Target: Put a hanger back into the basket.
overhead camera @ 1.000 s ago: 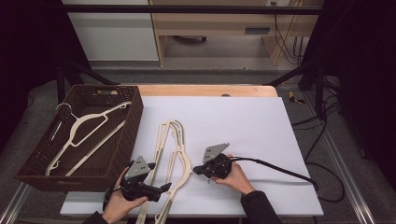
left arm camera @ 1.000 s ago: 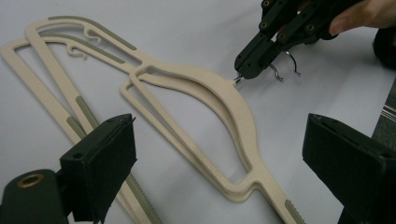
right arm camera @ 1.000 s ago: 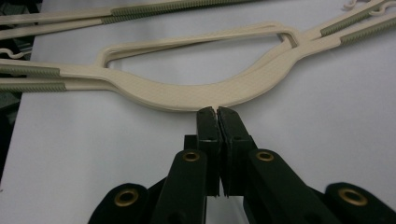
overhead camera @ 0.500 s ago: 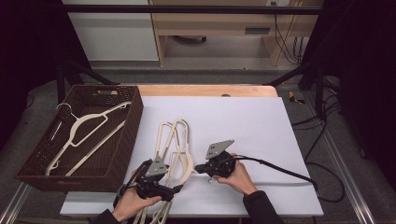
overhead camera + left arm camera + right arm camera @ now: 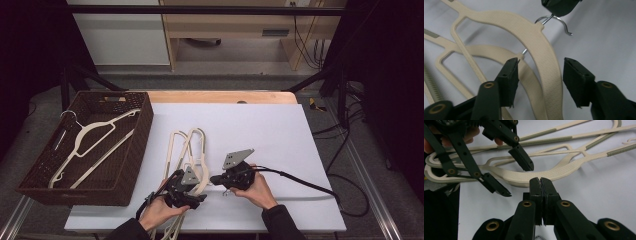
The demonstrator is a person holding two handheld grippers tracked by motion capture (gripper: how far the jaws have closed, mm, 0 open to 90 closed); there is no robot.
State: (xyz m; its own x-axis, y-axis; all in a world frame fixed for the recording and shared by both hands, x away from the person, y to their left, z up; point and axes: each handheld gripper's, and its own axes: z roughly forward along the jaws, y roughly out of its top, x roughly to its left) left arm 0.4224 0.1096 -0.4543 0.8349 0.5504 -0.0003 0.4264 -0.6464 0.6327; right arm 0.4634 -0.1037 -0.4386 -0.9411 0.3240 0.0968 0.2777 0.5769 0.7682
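Note:
Cream plastic hangers (image 5: 187,150) lie overlapping on the white table (image 5: 280,130). My left gripper (image 5: 201,193) is open, and its jaws straddle the curved neck of the top hanger (image 5: 524,25) without touching it. A second hanger (image 5: 499,53) lies underneath. My right gripper (image 5: 215,179) faces the left one and is shut on the top hanger's metal hook (image 5: 556,21). Its black jaw tip (image 5: 559,7) pinches the wire. In the right gripper view the jaws (image 5: 540,181) are pressed together, with the open left gripper (image 5: 520,180) just beyond.
A dark wicker basket (image 5: 125,170) stands at the table's left with one cream hanger (image 5: 95,140) inside. A black cable (image 5: 300,182) trails right from my right gripper. A wooden strip (image 5: 215,96) edges the far side of the table.
My left gripper has moved right along the table, up to the hangers' necks and close to the right gripper. The hangers shifted slightly. The right gripper has stayed nearly still.

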